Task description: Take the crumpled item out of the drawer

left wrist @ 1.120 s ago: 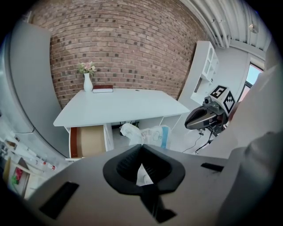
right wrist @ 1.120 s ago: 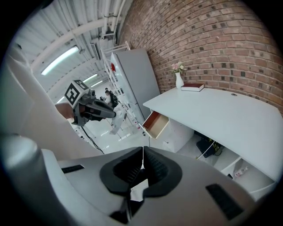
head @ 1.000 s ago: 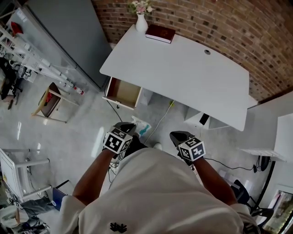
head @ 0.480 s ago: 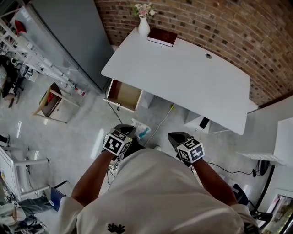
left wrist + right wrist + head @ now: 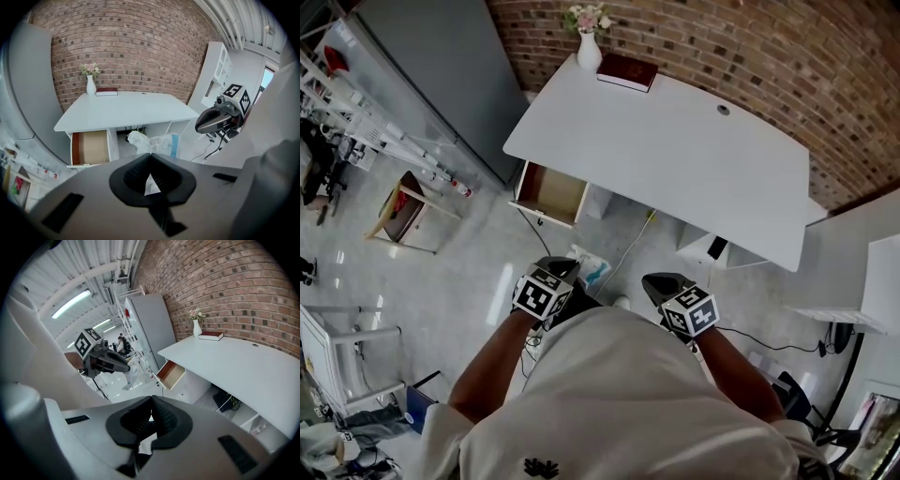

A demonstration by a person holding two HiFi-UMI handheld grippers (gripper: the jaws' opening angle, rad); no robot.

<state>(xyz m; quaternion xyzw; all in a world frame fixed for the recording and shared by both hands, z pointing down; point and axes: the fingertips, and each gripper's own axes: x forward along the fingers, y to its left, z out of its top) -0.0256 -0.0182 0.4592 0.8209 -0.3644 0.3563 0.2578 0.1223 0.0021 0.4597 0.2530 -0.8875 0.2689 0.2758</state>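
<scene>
No readable text, label or number anywhere.

2 hand-held grippers [image 5: 555, 269] [image 5: 664, 283], 1 bag [image 5: 590, 268], 1 drawer [image 5: 549, 190], 1 desk [image 5: 694, 159].

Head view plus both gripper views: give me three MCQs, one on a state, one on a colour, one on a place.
1. The drawer is: A shut; B pulled open; C lying on the floor.
2. The book by the vase is: A dark red; B green; C yellow.
3. The crumpled bag is: A in the drawer; B at the left gripper, outside the drawer; C beside the vase.
Answers: 1 B, its brown inside shows. 2 A, the cover is dark red. 3 B, the bag hangs at that gripper's tips, over the floor.
</scene>
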